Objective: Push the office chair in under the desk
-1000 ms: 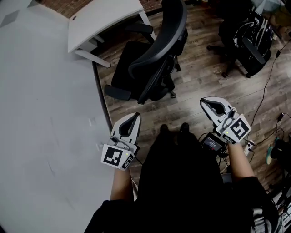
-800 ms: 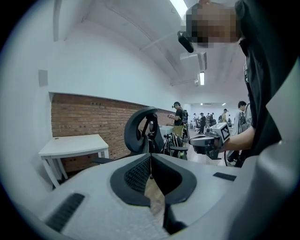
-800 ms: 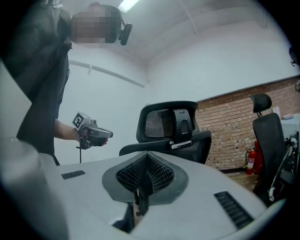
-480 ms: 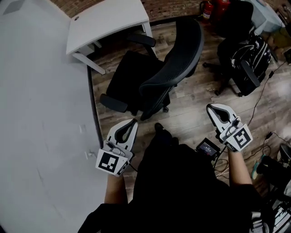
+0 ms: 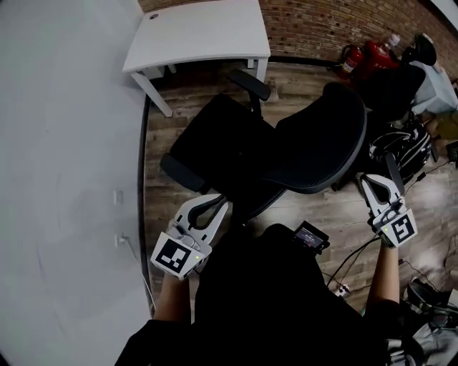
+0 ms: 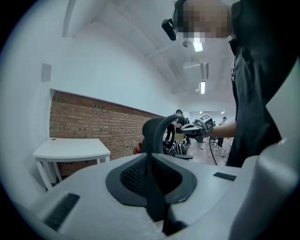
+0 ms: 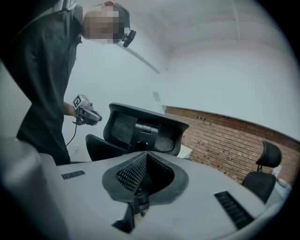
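Note:
The black office chair (image 5: 215,146) stands on the wood floor, its seat turned toward the white desk (image 5: 204,32) and its backrest (image 5: 322,146) toward me. None of the chair is under the desk. My left gripper (image 5: 220,203) is shut and empty, just short of the chair's near armrest (image 5: 184,173). My right gripper (image 5: 370,180) is shut and empty, close beside the backrest's right edge. The left gripper view shows the backrest (image 6: 157,133) edge-on beyond the shut gripper (image 6: 151,157). In the right gripper view the mesh backrest (image 7: 145,129) is ahead of the gripper (image 7: 145,159).
A white wall (image 5: 64,179) runs along the left, a brick wall (image 5: 336,21) behind the desk. Red fire extinguishers (image 5: 368,57), a second dark chair with a backpack (image 5: 408,146) and floor cables (image 5: 347,275) crowd the right side.
Both grippers have come forward toward the chair, which now looks nearer and larger. The right gripper has risen and rolled beside the backrest's edge. Both stay shut.

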{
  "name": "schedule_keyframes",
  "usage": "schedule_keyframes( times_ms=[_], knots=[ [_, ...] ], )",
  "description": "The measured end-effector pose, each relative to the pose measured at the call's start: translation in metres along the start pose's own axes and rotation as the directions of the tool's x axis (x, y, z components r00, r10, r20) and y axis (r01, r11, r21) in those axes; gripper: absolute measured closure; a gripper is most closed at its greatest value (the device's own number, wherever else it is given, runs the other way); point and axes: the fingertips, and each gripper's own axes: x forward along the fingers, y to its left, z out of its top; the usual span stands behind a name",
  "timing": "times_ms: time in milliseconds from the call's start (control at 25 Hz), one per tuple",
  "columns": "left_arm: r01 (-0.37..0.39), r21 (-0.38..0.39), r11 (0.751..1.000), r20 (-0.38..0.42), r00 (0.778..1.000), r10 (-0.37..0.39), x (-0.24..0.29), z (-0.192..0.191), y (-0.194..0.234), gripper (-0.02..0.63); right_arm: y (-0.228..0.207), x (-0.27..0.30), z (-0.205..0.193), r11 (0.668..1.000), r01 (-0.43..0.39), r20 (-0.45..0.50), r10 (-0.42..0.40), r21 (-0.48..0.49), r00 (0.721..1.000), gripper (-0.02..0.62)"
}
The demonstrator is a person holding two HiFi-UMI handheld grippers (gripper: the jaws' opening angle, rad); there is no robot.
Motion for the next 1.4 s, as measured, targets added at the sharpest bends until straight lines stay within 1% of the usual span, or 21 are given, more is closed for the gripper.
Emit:
schedule_keyframes(
  times_ms=[120,240,320,400,520,600,720,880,920,960,1000,1080,1160,1200,1280,1400],
  knots=[
    [-0.033,-0.034,0.999,-0.018,0.999,0.032,-0.003,-0.001,0.004,0.588,-0.028,0.017,0.000,0.998,-0.045,-0.022,0.044,-0.045,0.999,0.589],
    [-0.056,-0.037,0.998,-0.038,0.998,0.055,-0.002,-0.005,-0.001,0.586,-0.046,0.033,-0.005,0.986,-0.130,-0.073,0.123,-0.105,0.990,0.589],
    [-0.097,-0.024,0.995,-0.054,0.994,0.096,-0.001,-0.006,-0.003,0.586,-0.057,0.047,-0.009,0.966,-0.207,-0.117,0.190,-0.157,0.975,0.589],
    [-0.140,0.007,0.990,-0.073,0.987,0.140,-0.002,-0.004,-0.005,0.581,-0.066,0.060,-0.009,0.940,-0.279,-0.147,0.253,-0.197,0.956,0.589],
    [-0.186,0.038,0.982,-0.102,0.977,0.189,0.000,-0.004,-0.012,0.546,-0.079,0.069,-0.013,0.907,-0.353,-0.184,0.316,-0.228,0.931,0.589],
    [-0.224,0.055,0.973,-0.119,0.966,0.229,0.003,-0.003,-0.015,0.538,-0.090,0.076,-0.016,0.875,-0.405,-0.204,0.360,-0.265,0.910,0.588],
    [-0.277,0.078,0.958,-0.146,0.947,0.285,0.010,-0.002,-0.021,0.530,-0.101,0.090,-0.021,0.807,-0.488,-0.224,0.435,-0.332,0.872,0.588],
    [-0.306,0.126,0.944,-0.217,0.920,0.327,0.020,-0.004,-0.030,0.503,-0.114,0.109,-0.029,0.678,-0.580,-0.264,0.520,-0.452,0.813,0.581],
    [-0.310,0.135,0.941,-0.237,0.912,0.334,0.022,-0.005,-0.032,0.497,-0.118,0.114,-0.031,0.650,-0.598,-0.276,0.535,-0.469,0.799,0.532],
    [-0.313,0.143,0.939,-0.257,0.904,0.340,0.024,-0.007,-0.035,0.487,-0.121,0.118,-0.032,0.625,-0.614,-0.291,0.547,-0.482,0.785,0.470],
    [-0.313,0.155,0.937,-0.279,0.896,0.345,0.025,-0.010,-0.037,0.480,-0.125,0.123,-0.033,0.597,-0.630,-0.309,0.556,-0.497,0.771,0.455],
    [-0.299,0.202,0.933,-0.326,0.877,0.352,0.028,-0.018,-0.042,0.469,-0.130,0.133,-0.035,0.528,-0.657,-0.358,0.562,-0.538,0.745,0.441],
    [-0.289,0.250,0.924,-0.375,0.851,0.367,0.031,-0.025,-0.044,0.454,-0.135,0.141,-0.038,0.456,-0.679,-0.406,0.562,-0.575,0.721,0.420],
    [-0.289,0.265,0.920,-0.397,0.837,0.377,0.032,-0.028,-0.045,0.444,-0.137,0.145,-0.039,0.425,-0.688,-0.423,0.564,-0.589,0.710,0.408],
    [-0.299,0.276,0.914,-0.430,0.812,0.395,0.034,-0.032,-0.049,0.434,-0.140,0.149,-0.039,0.375,-0.698,-0.441,0.571,-0.610,0.693,0.400],
    [-0.301,0.296,0.906,-0.468,0.782,0.412,0.033,-0.041,-0.053,0.419,-0.144,0.157,-0.040,0.316,-0.707,-0.468,0.571,-0.633,0.674,0.379]
  ],
)
